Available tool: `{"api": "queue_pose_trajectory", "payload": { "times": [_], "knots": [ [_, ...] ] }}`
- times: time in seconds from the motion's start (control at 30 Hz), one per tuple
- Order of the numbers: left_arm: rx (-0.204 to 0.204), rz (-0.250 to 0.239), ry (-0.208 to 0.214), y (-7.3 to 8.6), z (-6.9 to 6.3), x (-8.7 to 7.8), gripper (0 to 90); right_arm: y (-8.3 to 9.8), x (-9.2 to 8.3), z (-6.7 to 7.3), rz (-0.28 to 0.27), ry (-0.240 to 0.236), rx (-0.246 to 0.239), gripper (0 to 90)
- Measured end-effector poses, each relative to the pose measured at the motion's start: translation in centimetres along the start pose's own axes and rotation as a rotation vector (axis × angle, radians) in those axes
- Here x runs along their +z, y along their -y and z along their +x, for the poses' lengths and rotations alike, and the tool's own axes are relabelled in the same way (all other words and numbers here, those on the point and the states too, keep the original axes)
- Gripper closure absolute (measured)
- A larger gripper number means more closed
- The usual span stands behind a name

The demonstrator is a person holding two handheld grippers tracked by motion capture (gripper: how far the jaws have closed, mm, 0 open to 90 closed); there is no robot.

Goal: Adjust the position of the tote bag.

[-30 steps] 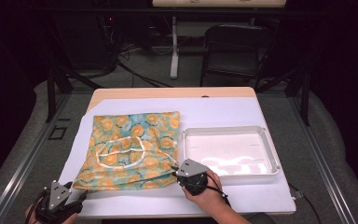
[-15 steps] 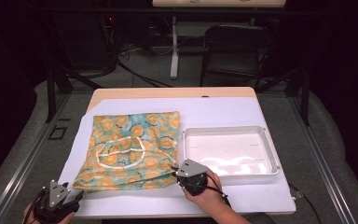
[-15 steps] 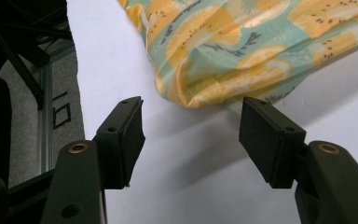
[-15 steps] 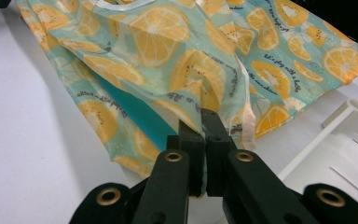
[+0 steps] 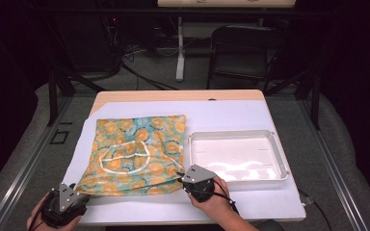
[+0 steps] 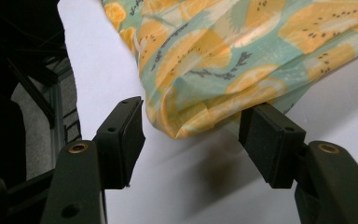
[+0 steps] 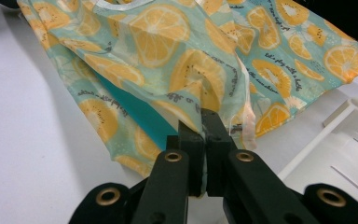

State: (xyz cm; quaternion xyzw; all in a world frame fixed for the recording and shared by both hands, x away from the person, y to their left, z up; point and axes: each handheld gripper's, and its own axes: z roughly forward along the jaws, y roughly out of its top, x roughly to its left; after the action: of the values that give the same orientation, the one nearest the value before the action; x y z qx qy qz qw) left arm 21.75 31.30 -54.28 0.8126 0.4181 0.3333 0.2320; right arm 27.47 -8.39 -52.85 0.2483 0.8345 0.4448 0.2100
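My right gripper (image 7: 204, 135) stayed clenched on the cloth's (image 5: 139, 154) near right corner, unmoved. My left gripper (image 6: 191, 135) (jaws released) had edged up to the near left corner by the table's (image 5: 231, 113) front edge, ready to pinch.

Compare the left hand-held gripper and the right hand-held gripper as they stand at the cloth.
The left hand-held gripper has its jaws wide open, while the right hand-held gripper is shut. The left one only frames a corner of the orange-print cloth without pressing it; the right one pinches a fold and lifts it. Both sit at the cloth's near edge.
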Motion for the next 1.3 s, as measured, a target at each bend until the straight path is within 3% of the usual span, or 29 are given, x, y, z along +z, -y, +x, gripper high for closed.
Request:
{"api": "queue_pose_trajectory", "payload": {
  "times": [0.27,0.6,0.67,1.03,1.3],
  "knots": [
    [0.053,-0.005,0.001,-0.6,-0.5,0.5,40.5,0.1,-0.1,0.0,0.007,0.006,-0.001,89.1],
    [0.081,-0.017,0.012,-1.1,-0.7,0.9,47.0,0.3,-0.2,-0.1,0.011,0.018,-0.002,89.0],
    [0.083,-0.014,0.035,-1.1,-0.6,1.0,54.4,0.4,-0.2,-0.1,0.011,0.019,0.001,89.0],
    [0.089,-0.004,0.062,-1.1,-0.8,1.1,74.1,0.5,-0.2,-0.1,0.008,0.026,0.006,89.0],
    [0.084,-0.005,0.068,-1.1,-0.7,1.1,83.8,0.5,-0.2,-0.1,0.009,0.028,0.005,89.0]
  ]
}}
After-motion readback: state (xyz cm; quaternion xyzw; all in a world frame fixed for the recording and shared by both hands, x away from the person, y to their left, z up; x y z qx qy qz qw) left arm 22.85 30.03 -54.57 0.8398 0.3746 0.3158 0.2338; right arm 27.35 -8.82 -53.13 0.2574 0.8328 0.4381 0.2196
